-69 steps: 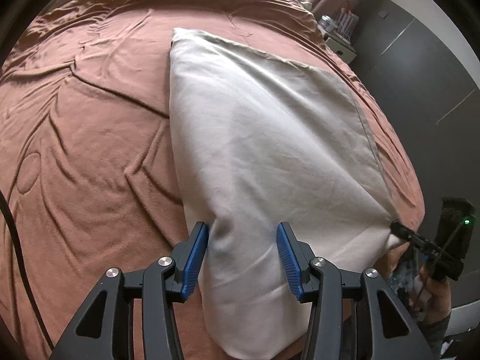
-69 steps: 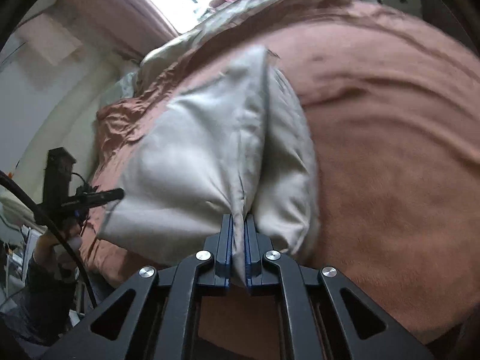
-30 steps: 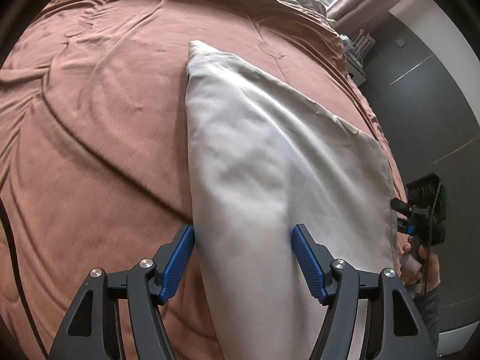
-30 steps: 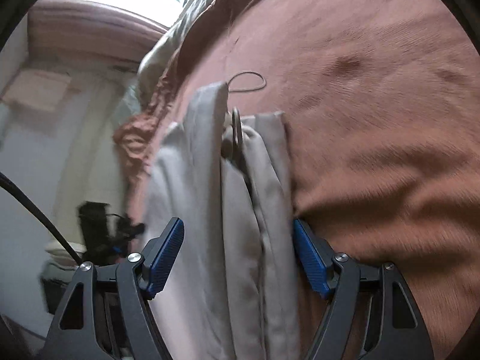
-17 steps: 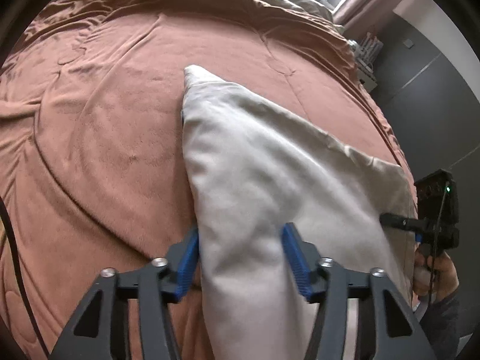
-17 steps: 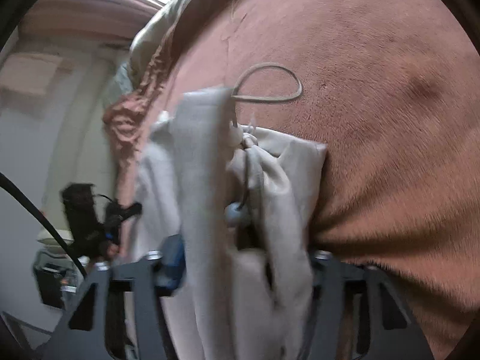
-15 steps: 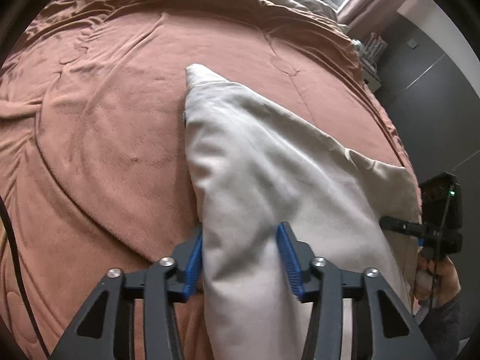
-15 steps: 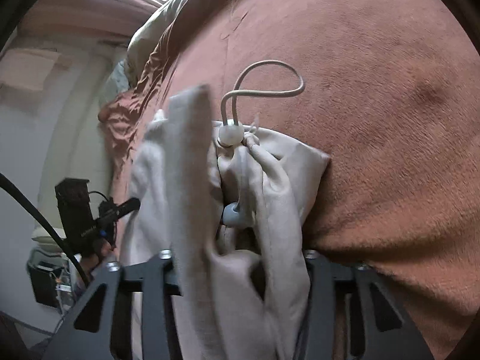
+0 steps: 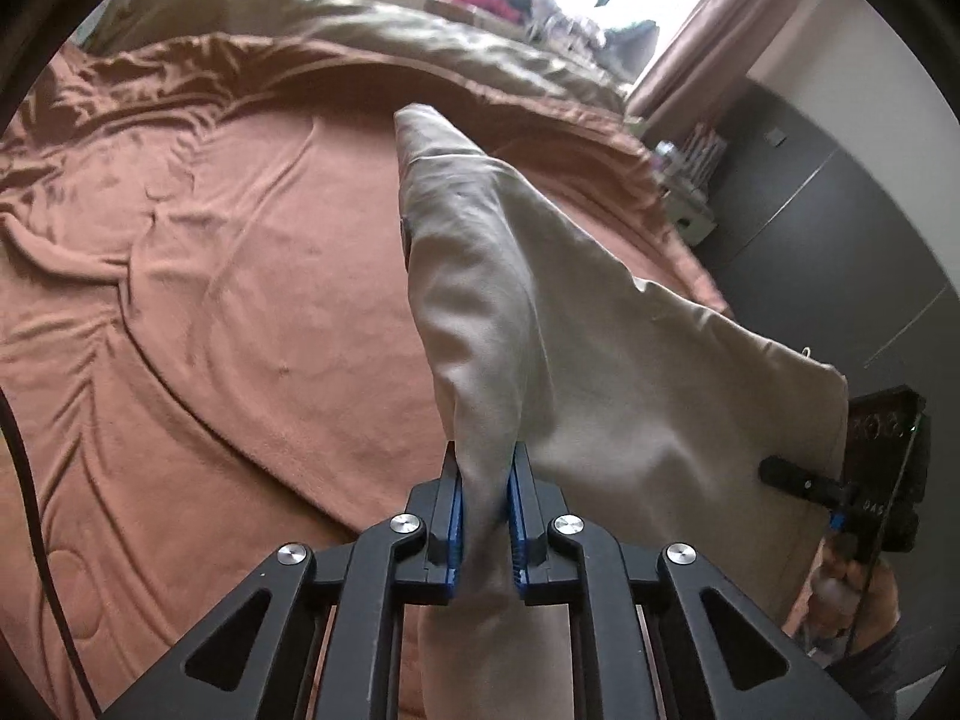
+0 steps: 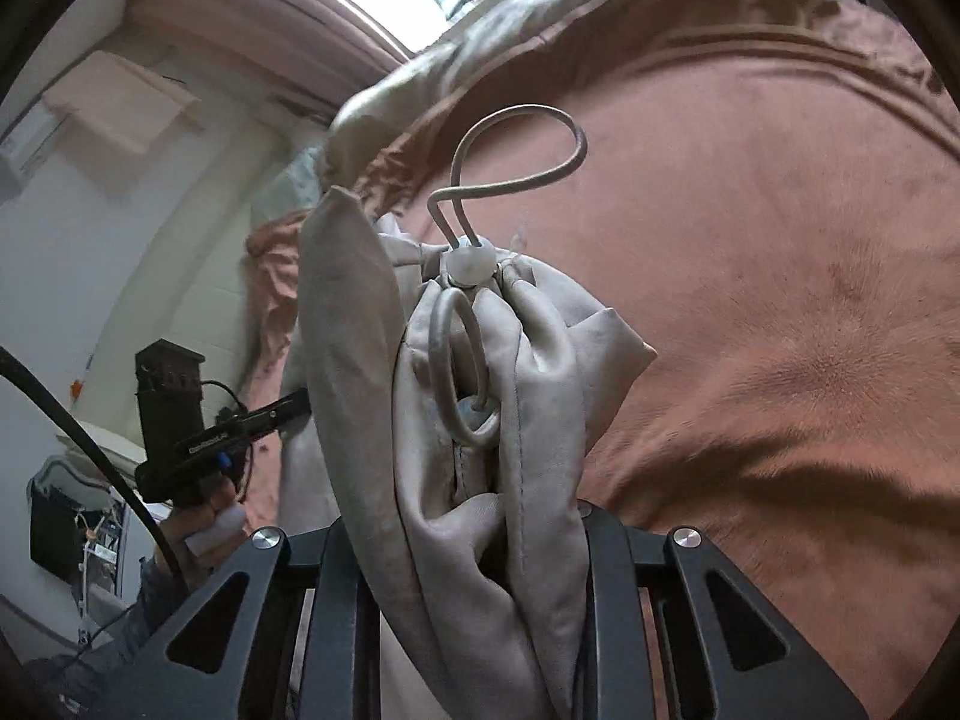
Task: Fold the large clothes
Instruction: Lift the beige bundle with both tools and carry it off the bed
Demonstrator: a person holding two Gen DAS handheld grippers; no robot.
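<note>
Your left claw pinches the beige folded fabric garment above the rust-brown bedspread; your right claw clamps its bunched drawstring end (blue pads hidden).

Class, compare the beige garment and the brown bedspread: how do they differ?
The beige garment is pale, lifted and bunched; the brown bedspread is rust-coloured and spread flat. The garment has a cord; the bedspread shows none. The left gripper pinches the garment, not the bedspread. Both are creased.
</note>
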